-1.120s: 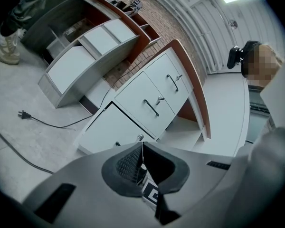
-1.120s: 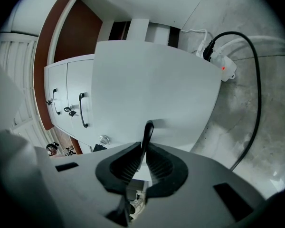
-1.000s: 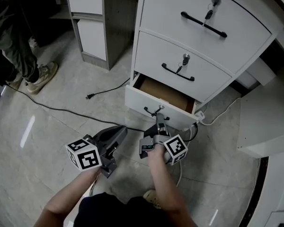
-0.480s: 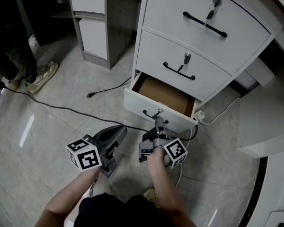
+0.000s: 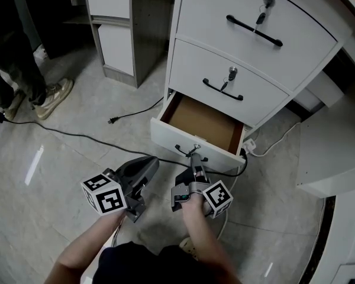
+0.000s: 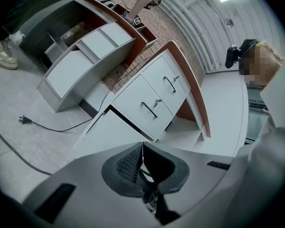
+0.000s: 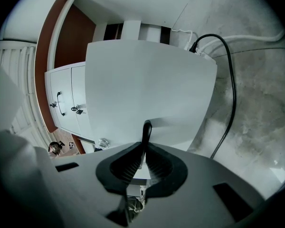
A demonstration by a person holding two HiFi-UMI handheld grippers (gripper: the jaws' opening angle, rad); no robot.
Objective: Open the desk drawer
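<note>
R tongs (image 5: 193,160) clamp handle (image 5: 189,150) of btm drawer (image 5: 173,139); L tongs (image 5: 149,165) nearby, closed.

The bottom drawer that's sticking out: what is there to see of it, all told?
The bottom drawer is the lowest of three, white like the shut drawers above. It stands partly pulled out, low over the floor. Its inside shows a bare brown bottom that looks like wood board, with nothing visible in it. The front carries a dark bar handle and a silver lock. The right gripper is shut on the handle.
</note>
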